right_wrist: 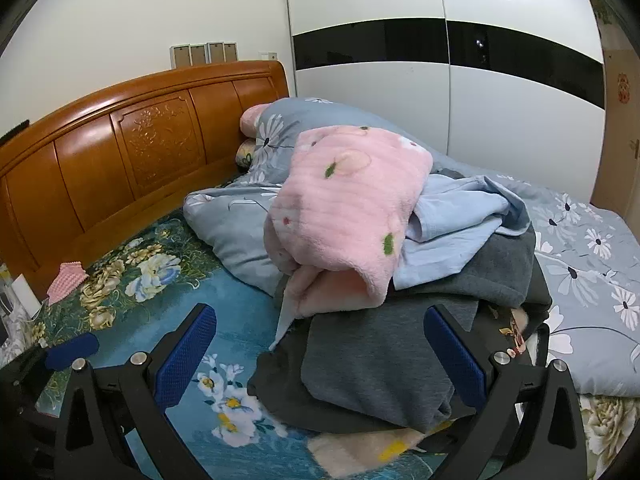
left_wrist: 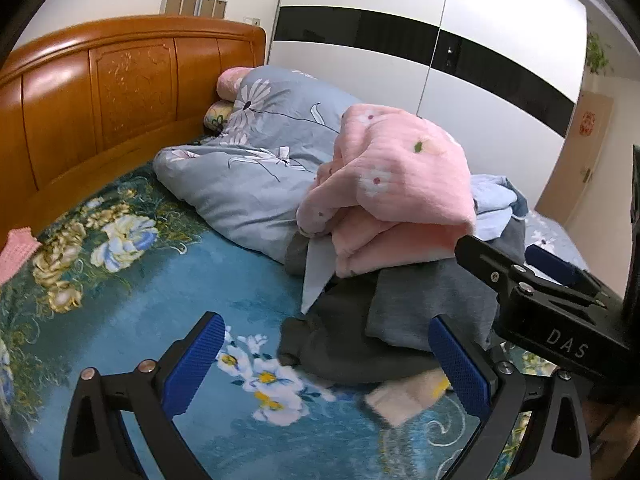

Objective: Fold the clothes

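Observation:
A pile of clothes lies on the bed. A pink fleece garment (left_wrist: 404,184) (right_wrist: 352,208) is on top, over a light blue piece (right_wrist: 460,224), a grey garment (left_wrist: 424,304) (right_wrist: 376,364) and a pale pink piece (right_wrist: 368,444) at the bottom. My left gripper (left_wrist: 328,364) is open, low over the sheet at the pile's front left edge. My right gripper (right_wrist: 320,352) is open, with the grey garment's front corner between its fingers but untouched. It also shows in the left wrist view as the right gripper (left_wrist: 496,248) beside the pile.
The teal floral sheet (left_wrist: 160,300) spreads out to the left. A grey-blue flowered duvet (left_wrist: 248,184) is bunched behind the pile. The wooden headboard (left_wrist: 120,92) and a white wardrobe (right_wrist: 500,120) stand behind. A small pink cloth (right_wrist: 66,280) lies at the far left.

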`<state>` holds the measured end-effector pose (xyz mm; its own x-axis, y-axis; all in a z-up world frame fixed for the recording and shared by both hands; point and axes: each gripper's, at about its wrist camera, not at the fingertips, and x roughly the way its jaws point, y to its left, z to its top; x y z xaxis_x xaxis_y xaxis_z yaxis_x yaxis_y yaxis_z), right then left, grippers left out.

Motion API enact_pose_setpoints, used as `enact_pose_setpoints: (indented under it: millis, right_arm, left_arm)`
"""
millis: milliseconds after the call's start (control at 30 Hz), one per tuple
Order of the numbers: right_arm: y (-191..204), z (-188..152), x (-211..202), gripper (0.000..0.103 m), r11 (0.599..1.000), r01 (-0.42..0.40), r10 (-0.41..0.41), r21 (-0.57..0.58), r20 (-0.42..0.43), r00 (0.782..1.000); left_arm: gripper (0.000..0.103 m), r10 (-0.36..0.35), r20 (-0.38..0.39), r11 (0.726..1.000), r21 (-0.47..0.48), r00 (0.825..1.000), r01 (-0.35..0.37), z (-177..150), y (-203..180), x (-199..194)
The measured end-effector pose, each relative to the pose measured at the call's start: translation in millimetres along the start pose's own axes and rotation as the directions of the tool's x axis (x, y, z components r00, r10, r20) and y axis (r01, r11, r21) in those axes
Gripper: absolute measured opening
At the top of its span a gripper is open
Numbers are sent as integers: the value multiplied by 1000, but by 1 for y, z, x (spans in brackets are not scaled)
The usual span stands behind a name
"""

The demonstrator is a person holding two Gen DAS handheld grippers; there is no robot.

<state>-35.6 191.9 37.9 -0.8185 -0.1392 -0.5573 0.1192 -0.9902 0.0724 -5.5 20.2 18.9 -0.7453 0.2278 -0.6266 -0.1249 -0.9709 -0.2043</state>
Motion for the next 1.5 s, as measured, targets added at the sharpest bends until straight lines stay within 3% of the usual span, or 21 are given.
enact_pose_setpoints:
  millis: [367,900,1167,1500]
  right_arm:
    - [10,-3,2,103,999,-6,5,-44,-19,1000]
    - [23,1,14,103,999,2,-6,-50,-68,998]
    - [36,3,16,103,996,17,-23,-89,-70,997]
    - [57,15,28,103,977,119,-127,-177,-36,991]
  left_arm:
    - [103,22,-12,1000,-1,1000,-23,-1,5,1]
    - [103,40,-20,996,-74,999,-41,-4,26,5]
    - [103,3,-19,992,-129,1000,-6,-7,40,2]
    - [103,11,-18,992,-125,1000,-13,-14,65,-6]
